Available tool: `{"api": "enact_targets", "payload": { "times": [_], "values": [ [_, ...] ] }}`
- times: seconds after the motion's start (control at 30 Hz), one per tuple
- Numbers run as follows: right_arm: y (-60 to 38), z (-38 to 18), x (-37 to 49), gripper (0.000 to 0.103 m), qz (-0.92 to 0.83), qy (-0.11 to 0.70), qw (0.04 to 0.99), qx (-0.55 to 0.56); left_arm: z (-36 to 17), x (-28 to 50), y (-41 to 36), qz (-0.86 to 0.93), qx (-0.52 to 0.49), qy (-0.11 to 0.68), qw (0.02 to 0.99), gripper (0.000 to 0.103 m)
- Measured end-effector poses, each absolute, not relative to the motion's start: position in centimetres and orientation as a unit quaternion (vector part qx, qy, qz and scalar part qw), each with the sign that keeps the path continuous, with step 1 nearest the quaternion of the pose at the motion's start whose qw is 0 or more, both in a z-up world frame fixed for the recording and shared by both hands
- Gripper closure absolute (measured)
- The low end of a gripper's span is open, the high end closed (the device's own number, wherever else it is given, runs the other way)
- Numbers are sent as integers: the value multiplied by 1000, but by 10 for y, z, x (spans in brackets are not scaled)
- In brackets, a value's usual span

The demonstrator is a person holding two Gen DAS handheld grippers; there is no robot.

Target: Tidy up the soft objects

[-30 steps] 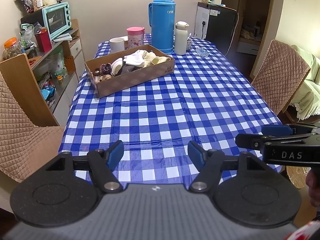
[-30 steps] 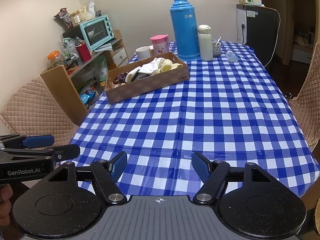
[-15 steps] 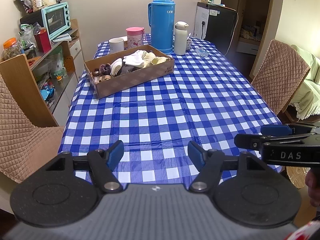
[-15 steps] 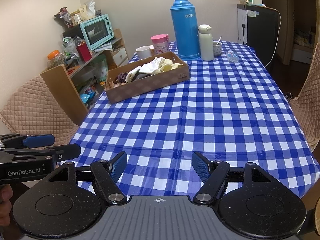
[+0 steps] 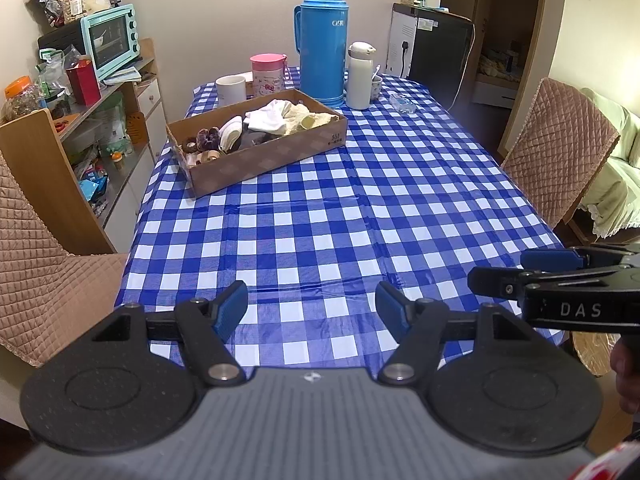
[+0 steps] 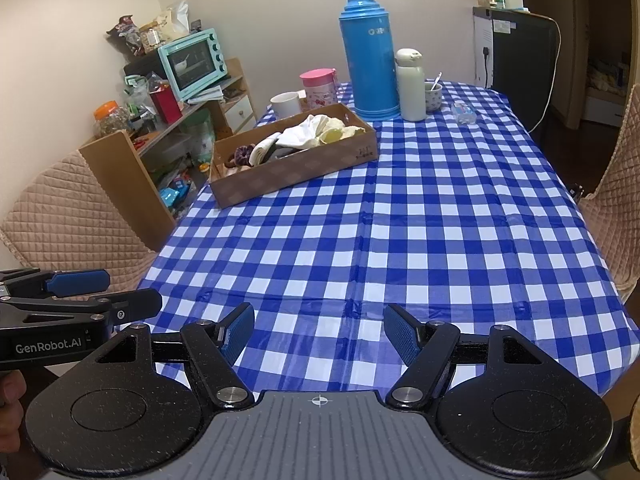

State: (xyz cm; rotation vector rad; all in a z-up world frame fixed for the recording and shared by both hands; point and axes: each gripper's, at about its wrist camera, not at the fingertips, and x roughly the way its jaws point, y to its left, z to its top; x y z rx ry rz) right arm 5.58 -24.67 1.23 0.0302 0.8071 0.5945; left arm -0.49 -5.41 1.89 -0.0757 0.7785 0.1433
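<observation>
A shallow cardboard box sits on the far left of the table. Inside it lie soft things: white and cream cloths, a folded white piece and dark scrunchies. My left gripper stands open above the near table edge, nothing between its blue pads. My right gripper is open too, also empty, over the same near edge. Each gripper shows from the side in the other's view: the right gripper, the left gripper. Both are far from the box.
Behind the box stand a tall blue thermos, a white flask, a pink cup and a white mug. The blue checked tablecloth covers the table. Quilted chairs flank it; a cluttered shelf with an oven lies left.
</observation>
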Motion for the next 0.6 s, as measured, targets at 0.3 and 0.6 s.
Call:
{"api": "enact_targets", "payload": {
  "times": [0.3,0.6],
  "values": [
    [-247,12,56,32,285,387,877,15,19,-5,-54,70,-37,379,922,35],
    [-247,12,56,32,285,387,877,15,19,-5,-55,70,-36,379,922,35]
  ]
}}
